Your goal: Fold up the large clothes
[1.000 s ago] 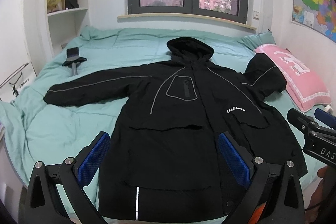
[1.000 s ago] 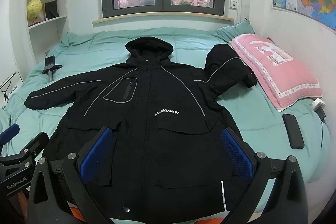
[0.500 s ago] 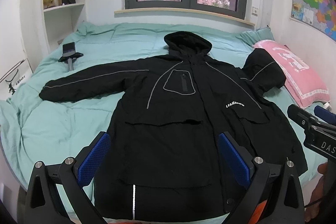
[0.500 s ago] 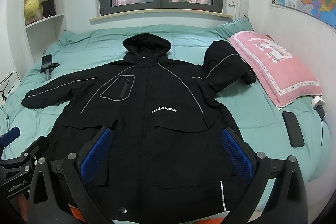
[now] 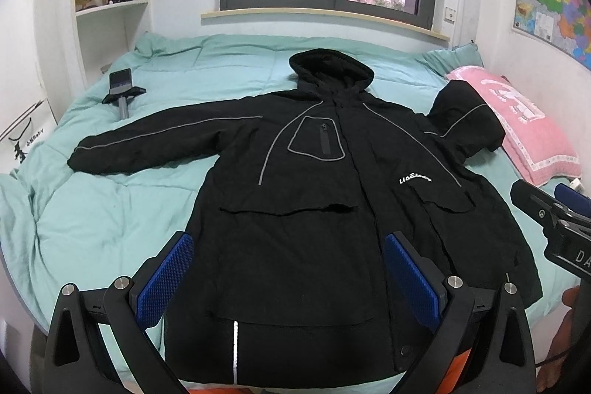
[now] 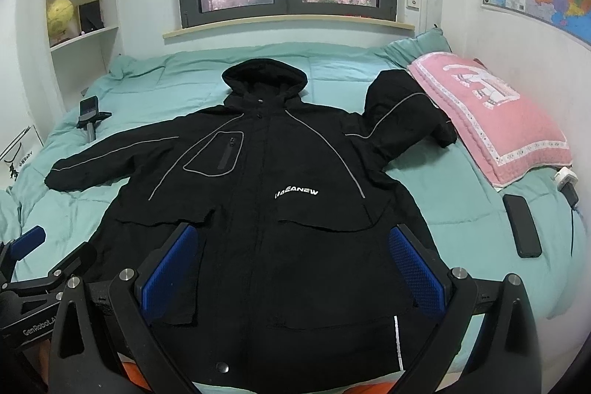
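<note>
Bed [image 5: 110, 220] with a green cover holds a big black coat [image 5: 314, 209], spread flat with its front up. Left of the left gripper's fingers [image 5: 164, 279], 1 sleeve [image 5: 159, 146] lies straight out. A phone stand [image 5: 122, 91] sits far past it. The left gripper [image 5: 291, 272] is spread wide, holding nothing, above the coat's bottom part. The right gripper [image 6: 293, 268] is wide too and empty. Right of its fingers [image 6: 415, 270], the other sleeve [image 6: 402, 120] is bent against a pink pillow [image 6: 491, 120]. A black phone [image 6: 522, 226] lies nearby.
</note>
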`<state>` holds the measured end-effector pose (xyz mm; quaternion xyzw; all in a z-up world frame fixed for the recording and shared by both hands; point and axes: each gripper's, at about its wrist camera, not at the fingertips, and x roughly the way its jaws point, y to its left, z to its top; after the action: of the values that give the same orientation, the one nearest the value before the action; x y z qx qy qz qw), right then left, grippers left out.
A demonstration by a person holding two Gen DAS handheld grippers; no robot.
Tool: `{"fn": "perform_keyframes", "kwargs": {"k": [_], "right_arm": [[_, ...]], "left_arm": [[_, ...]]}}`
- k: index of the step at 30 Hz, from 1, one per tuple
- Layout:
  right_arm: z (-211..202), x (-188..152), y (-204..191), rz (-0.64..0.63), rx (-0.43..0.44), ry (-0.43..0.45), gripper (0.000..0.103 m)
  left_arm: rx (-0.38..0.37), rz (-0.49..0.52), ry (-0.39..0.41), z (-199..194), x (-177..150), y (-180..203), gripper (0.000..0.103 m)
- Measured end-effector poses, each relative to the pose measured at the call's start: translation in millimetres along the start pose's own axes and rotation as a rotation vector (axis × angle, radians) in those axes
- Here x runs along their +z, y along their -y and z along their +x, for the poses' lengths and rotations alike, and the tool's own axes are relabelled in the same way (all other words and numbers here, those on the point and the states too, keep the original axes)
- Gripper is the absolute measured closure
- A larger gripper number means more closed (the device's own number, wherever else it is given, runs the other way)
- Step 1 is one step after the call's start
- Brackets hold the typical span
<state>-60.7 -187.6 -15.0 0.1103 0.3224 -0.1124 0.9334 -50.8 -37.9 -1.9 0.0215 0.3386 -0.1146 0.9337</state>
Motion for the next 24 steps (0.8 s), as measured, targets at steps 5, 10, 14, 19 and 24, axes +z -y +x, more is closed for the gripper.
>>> {"fn": "perform_keyframes", "kwargs": {"k": [5,10,14,19,24], "right_arm": [[6,3,-3,-0.003,-0.002,-0.004,0.0],[18,10,-12,-0.031,-0.003,-0.018,0.0],[31,18,-26,-0.067,0.005,-0.024,0.0],[52,42,-66,-0.144,0.093,-0.038,0.0],[72,81,-117,-0.204,0.26,-0.013,0.0]], "left_arm": [[0.014,0.004,0.005,1,1,-3,0.001],[0.026,-0.001,0.008,7,8,-8,0.001],[0.069,-0.009,0.022,16,16,-21,0.001],[0.122,-0.084,0.009,38,23,-65,0.001],[0.217,-0.165,0.002,66,43,-140,0.001]]}}
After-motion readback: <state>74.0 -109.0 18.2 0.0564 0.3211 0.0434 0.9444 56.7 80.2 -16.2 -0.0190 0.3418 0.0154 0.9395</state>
